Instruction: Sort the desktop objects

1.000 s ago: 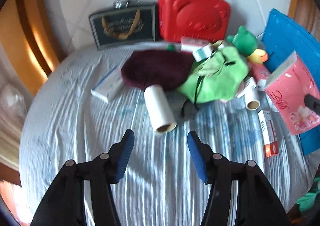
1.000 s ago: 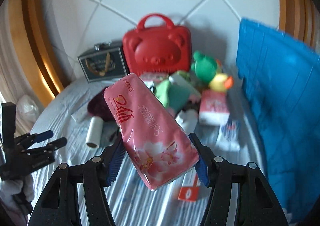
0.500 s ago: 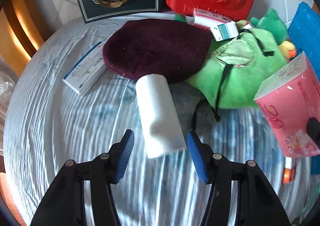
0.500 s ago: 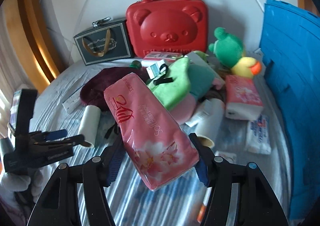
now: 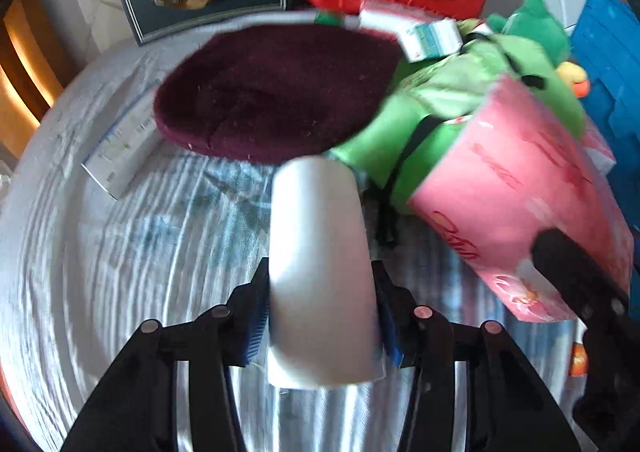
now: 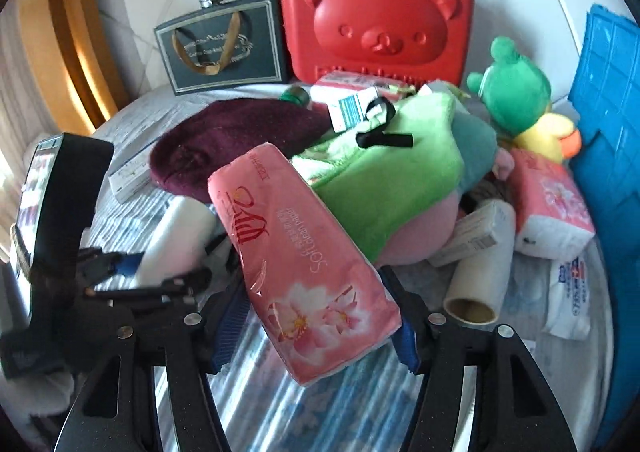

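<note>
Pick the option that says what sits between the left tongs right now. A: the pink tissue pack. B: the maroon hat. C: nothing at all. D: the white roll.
D: in the left wrist view the white roll lies between the blue pads of the left tongs, which have just been closing on it; the pink tissue pack is in the right tongs.

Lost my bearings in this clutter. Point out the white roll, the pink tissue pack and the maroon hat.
white roll (image 5: 320,272), left wrist view, middle of its side, between the jaws.
pink tissue pack (image 6: 296,244), right wrist view, printed front face.
maroon hat (image 5: 272,96), left wrist view, centre of its top.
</note>
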